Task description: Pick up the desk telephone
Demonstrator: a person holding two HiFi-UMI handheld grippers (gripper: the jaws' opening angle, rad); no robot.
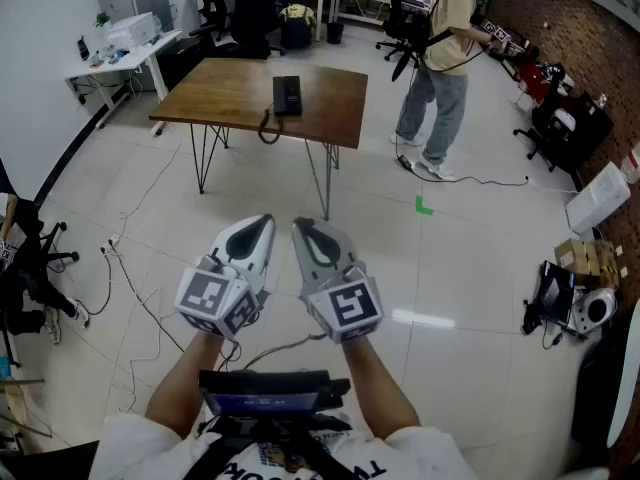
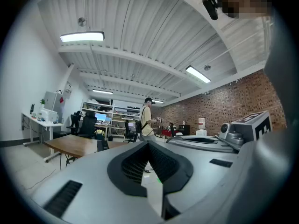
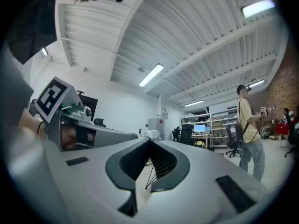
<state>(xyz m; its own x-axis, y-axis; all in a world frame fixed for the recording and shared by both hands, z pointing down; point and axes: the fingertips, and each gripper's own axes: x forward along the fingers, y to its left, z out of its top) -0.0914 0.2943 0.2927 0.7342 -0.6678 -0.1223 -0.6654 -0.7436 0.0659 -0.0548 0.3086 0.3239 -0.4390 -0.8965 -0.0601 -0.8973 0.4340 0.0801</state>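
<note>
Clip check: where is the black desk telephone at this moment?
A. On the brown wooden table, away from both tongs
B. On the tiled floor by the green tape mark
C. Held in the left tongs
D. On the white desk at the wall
A: the black desk telephone lies on the brown wooden table, far ahead of the left tongs and right tongs, which are both shut on nothing.

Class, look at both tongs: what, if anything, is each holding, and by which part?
Nothing is held. The left tongs and right tongs are shut and empty; the telephone lies on the table, untouched.
</note>
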